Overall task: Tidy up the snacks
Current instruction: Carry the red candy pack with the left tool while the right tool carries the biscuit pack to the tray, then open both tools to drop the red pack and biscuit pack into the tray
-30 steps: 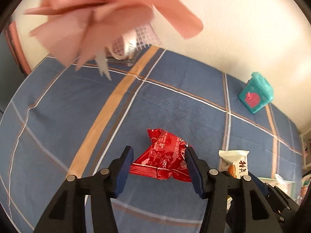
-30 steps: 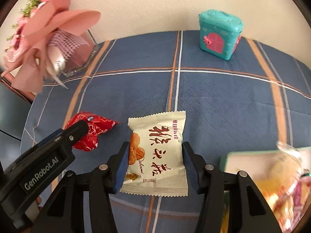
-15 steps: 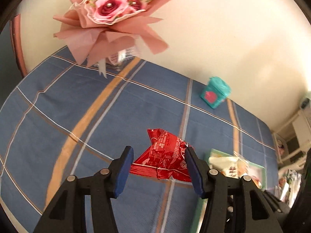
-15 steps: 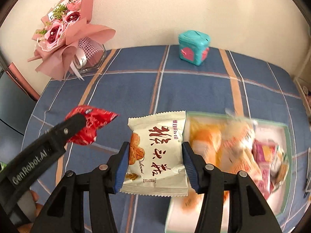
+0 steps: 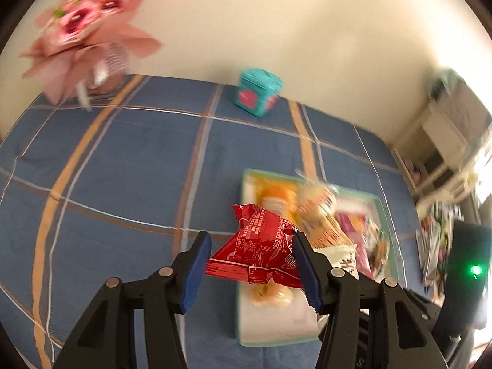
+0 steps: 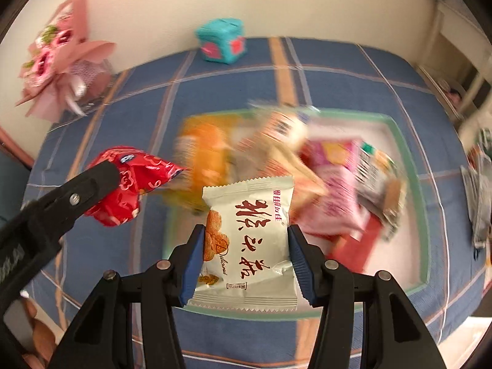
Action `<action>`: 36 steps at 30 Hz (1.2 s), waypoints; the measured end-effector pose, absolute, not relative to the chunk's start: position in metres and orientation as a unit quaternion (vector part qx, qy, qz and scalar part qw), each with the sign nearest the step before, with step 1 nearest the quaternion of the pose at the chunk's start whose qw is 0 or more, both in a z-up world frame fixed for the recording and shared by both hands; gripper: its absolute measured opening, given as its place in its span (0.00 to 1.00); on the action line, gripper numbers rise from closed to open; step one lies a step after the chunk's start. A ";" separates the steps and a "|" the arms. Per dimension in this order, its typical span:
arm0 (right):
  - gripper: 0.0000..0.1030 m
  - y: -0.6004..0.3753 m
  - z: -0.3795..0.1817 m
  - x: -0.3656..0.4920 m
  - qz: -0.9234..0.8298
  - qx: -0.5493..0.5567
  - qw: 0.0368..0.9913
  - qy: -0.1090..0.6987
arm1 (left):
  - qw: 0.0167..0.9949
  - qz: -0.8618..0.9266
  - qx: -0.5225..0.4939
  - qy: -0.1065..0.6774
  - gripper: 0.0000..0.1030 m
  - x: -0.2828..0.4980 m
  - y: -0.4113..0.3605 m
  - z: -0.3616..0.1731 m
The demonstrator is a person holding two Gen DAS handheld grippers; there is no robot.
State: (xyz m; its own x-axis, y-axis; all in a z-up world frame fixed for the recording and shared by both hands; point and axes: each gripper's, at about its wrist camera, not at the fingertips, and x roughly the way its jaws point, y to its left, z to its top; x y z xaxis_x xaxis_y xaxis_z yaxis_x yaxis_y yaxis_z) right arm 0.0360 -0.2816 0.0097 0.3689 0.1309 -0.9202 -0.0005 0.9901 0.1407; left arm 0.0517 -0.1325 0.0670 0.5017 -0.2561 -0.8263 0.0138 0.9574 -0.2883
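Note:
My left gripper [image 5: 250,253] is shut on a red snack packet [image 5: 258,250] and holds it in the air over the near left end of a pale green tray [image 5: 246,181]. The red packet also shows in the right wrist view [image 6: 132,184]. My right gripper [image 6: 246,246] is shut on a white snack packet with red characters [image 6: 249,240], held above the tray's near edge [image 6: 412,289]. The tray holds several blurred snack packets, orange [image 6: 206,153] and pink [image 6: 335,178] among them.
The tray lies on a blue plaid tablecloth [image 5: 123,160]. A teal toy box [image 5: 258,90] stands at the back by the wall. A pink flower bouquet [image 5: 83,40] stands at the back left. Shelves and clutter [image 5: 446,141] are at the right.
Both grippers have moved right with their packets still held, from over bare cloth to above the tray. The tray now fills the middle of both views.

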 end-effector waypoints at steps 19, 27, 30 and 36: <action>0.54 -0.320 -0.032 0.028 -0.015 0.041 0.790 0.611 | 0.780 -0.125 -0.158 0.593 0.57 0.046 -0.173 0.007; 0.80 -0.323 -0.037 0.024 -0.034 0.050 0.793 0.606 | 0.782 -0.113 -0.174 0.588 0.80 0.038 -0.162 0.010; 0.81 -0.332 -0.037 0.021 -0.037 0.068 0.792 0.606 | 0.791 -0.108 -0.179 0.575 0.92 0.032 -0.154 0.017; 0.96 -0.340 -0.034 0.008 -0.041 0.070 0.801 0.593 | 0.818 -0.037 -0.158 0.552 1.00 0.023 -0.125 0.027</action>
State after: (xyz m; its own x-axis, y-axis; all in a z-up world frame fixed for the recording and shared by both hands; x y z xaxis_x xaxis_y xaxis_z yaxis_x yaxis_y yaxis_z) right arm 0.0081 -0.3395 -0.0336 0.2924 0.0180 -0.9561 0.1482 0.9869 0.0640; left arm 0.0226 -0.1254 0.0265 0.3886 -0.2335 -0.8913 -0.1140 0.9477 -0.2980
